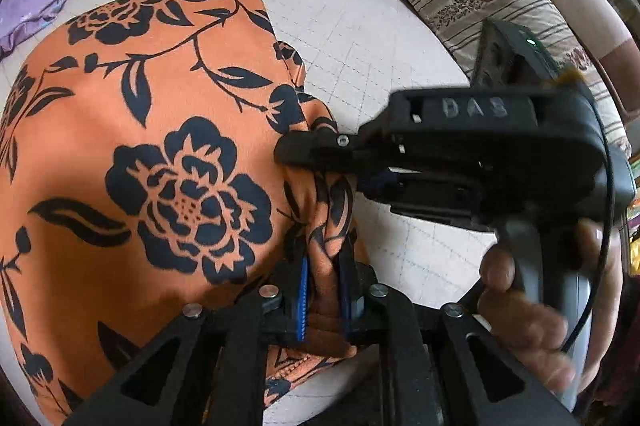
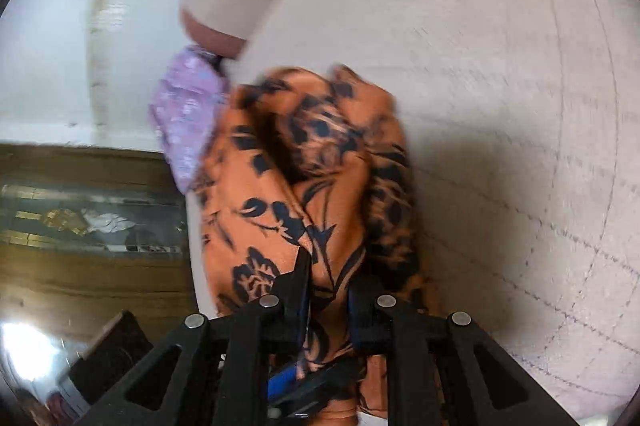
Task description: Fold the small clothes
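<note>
Both grippers pinch one bunched edge of the orange floral garment: left gripper just below the right gripper, the cloth spreading leftward over the gridded bed.

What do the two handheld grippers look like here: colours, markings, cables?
Both are matte black frames with triangular cut-outs, silver round pins and blue pads on the fingers. The right gripper carries raised letters "DAS", a grey handle, a thin black cable and a small green light. No sleeves show.
</note>
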Motion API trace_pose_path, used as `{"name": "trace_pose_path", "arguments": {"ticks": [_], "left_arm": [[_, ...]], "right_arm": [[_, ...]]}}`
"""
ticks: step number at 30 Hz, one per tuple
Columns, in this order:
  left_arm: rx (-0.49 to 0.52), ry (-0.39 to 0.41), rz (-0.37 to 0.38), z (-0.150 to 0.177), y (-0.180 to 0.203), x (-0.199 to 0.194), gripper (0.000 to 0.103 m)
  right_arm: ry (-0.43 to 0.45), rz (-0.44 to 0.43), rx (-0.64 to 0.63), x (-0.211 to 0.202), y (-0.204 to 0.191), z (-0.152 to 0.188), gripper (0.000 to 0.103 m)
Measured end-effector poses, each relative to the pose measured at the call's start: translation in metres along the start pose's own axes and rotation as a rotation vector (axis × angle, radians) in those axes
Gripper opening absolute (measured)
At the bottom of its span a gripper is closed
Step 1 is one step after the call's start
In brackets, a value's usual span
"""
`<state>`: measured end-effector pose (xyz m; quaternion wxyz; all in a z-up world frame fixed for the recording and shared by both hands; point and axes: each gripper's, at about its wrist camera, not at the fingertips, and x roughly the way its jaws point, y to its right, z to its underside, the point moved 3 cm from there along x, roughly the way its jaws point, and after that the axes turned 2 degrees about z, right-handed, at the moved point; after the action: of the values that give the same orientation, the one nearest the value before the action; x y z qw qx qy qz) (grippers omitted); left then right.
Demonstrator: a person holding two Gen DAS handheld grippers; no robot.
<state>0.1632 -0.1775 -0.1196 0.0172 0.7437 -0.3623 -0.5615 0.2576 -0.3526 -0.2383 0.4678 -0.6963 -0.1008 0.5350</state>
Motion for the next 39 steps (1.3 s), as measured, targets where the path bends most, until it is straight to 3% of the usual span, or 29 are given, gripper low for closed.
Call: {"name": "trace_pose_path", "arguments": {"ticks": [2, 5, 7, 8, 9, 10, 11, 12, 13, 16, 18, 20, 21, 22, 23, 24, 25, 29, 31, 33, 35, 39], "left_arm": [[0.003, 0.006, 0.034, 0.009, 0.004, -0.016, 0.021], [0.001, 0.043, 0.047, 0.022, 0.0, -0.053, 0.029], [-0.018, 0.094, 0.014, 0.029, -0.014, -0.082, 0.042], [-0.028, 0.115, -0.011, 0.032, -0.022, -0.091, 0.055], [-0.046, 0.147, -0.097, 0.036, -0.037, -0.106, 0.065], [-0.069, 0.168, -0.156, 0.038, -0.053, -0.116, 0.066], [-0.103, 0.182, -0.191, 0.042, -0.069, -0.126, 0.066], [-0.131, 0.184, -0.223, 0.045, -0.082, -0.131, 0.066], [-0.166, 0.183, -0.261, 0.048, -0.099, -0.135, 0.066], [-0.24, 0.16, -0.259, 0.055, -0.135, -0.132, 0.066], [-0.303, 0.127, -0.198, 0.059, -0.151, -0.12, 0.066], [-0.353, 0.111, -0.144, 0.06, -0.158, -0.103, 0.065], [-0.381, 0.102, -0.118, 0.063, -0.16, -0.097, 0.053], [-0.4, 0.094, -0.077, 0.066, -0.159, -0.093, 0.044], [-0.413, 0.082, -0.043, 0.071, -0.156, -0.09, 0.029], [-0.417, 0.085, -0.054, 0.074, -0.153, -0.09, 0.028], [-0.401, 0.092, -0.081, 0.077, -0.149, -0.089, 0.027], [-0.306, 0.114, -0.153, 0.081, -0.138, -0.081, 0.029], [-0.292, 0.119, -0.125, 0.078, -0.133, -0.09, 0.03], [-0.285, 0.126, -0.085, 0.077, -0.13, -0.103, 0.042], [-0.288, 0.139, -0.067, 0.074, -0.131, -0.118, 0.05], [-0.309, 0.179, -0.067, 0.041, -0.148, -0.135, 0.069]], "right_arm": [[0.002, -0.018, 0.004, -0.001, 0.001, 0.0, 0.02], [0.019, 0.024, -0.033, -0.005, -0.003, 0.002, 0.028], [0.041, 0.05, -0.047, -0.007, -0.008, 0.005, 0.029], [0.054, 0.048, -0.051, -0.01, -0.01, 0.007, 0.03], [0.076, 0.044, -0.061, -0.014, -0.012, 0.009, 0.031], [0.098, 0.05, -0.085, -0.019, -0.018, 0.013, 0.037], [0.112, 0.062, -0.113, -0.034, -0.018, 0.022, 0.054], [0.133, 0.076, -0.151, -0.039, -0.023, 0.028, 0.062], [0.163, 0.088, -0.188, -0.046, -0.03, 0.036, 0.063], [0.235, 0.187, -0.246, -0.061, -0.038, 0.056, 0.063], [0.224, 0.277, -0.271, -0.061, -0.04, 0.07, 0.059], [0.192, 0.356, -0.298, -0.053, -0.041, 0.079, 0.035], [0.167, 0.384, -0.317, -0.048, -0.041, 0.083, 0.029], [0.151, 0.419, -0.331, -0.044, -0.041, 0.085, 0.015], [0.151, 0.452, -0.335, -0.042, -0.04, 0.085, 0.014], [0.152, 0.504, -0.346, -0.045, -0.039, 0.091, 0.014], [0.143, 0.533, -0.354, -0.045, -0.038, 0.095, 0.005], [0.083, 0.639, -0.327, -0.031, -0.024, 0.094, 0.005], [0.098, 0.618, -0.299, -0.035, -0.023, 0.09, 0.007], [0.14, 0.552, -0.3, -0.049, -0.028, 0.093, 0.009], [0.198, 0.417, -0.324, -0.071, -0.037, 0.098, 0.009], [0.206, 0.267, -0.361, -0.095, -0.054, 0.088, 0.009]]}}
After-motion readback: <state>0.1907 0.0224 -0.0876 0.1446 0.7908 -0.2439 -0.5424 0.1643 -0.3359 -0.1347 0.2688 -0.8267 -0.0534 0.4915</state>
